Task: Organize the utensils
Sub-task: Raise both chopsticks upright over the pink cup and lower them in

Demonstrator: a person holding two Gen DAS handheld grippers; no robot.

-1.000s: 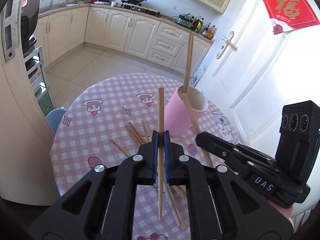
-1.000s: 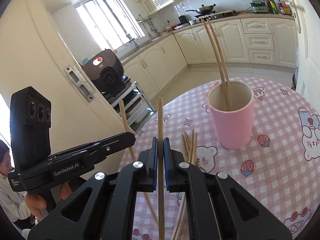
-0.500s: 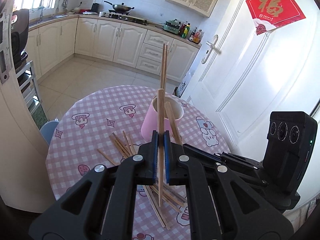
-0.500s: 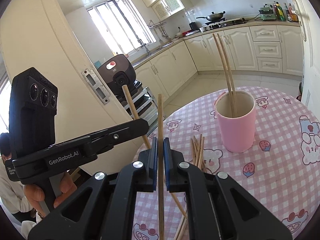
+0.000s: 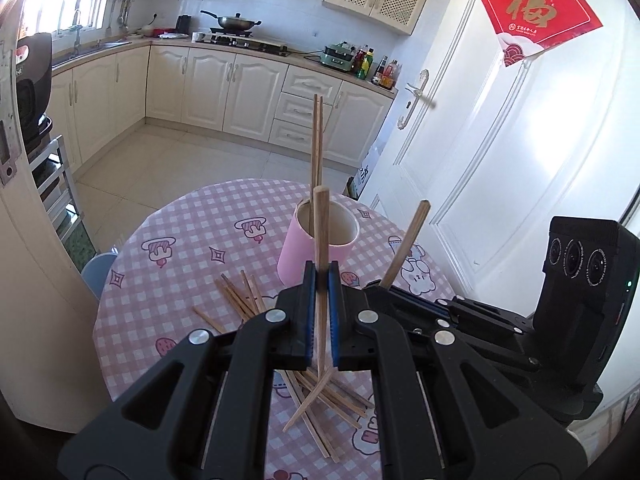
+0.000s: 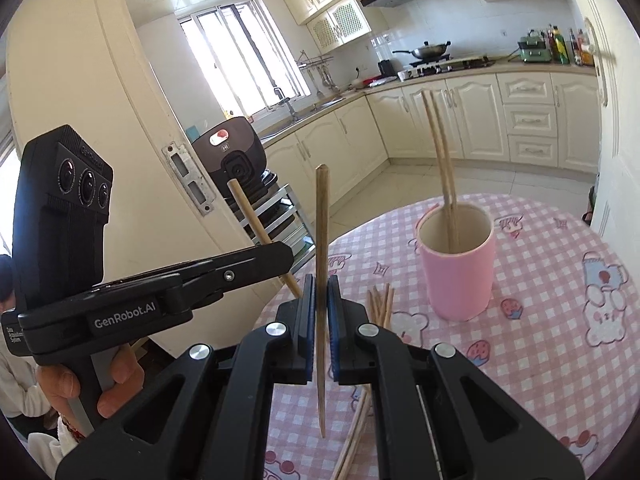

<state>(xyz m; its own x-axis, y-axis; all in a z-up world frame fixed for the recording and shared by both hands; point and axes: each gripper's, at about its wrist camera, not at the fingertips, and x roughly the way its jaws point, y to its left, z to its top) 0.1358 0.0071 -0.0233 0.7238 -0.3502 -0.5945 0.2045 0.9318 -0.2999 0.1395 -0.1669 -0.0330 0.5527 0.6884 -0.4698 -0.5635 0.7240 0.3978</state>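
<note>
Two chopsticks (image 5: 317, 148) are already standing in the pink cup (image 5: 320, 242) on the checked worktop (image 5: 168, 280), so the sorting is under way but far from finished. Each hand is carrying one more: the left tongs (image 5: 321, 280) are clamping shut on a chopstick (image 5: 321, 236) held upright in front of the cup, and the right tongs (image 6: 319, 284) are pinching another chopstick (image 6: 321, 216) the same way, off to the cup's left in their own view. Both sticks are hanging clear of the worktop, short of the cup's rim. A loose scatter of chopsticks (image 5: 240, 300) is lying on the cloth near the cup's base, more beneath the tongs, all waiting to be gathered.
</note>
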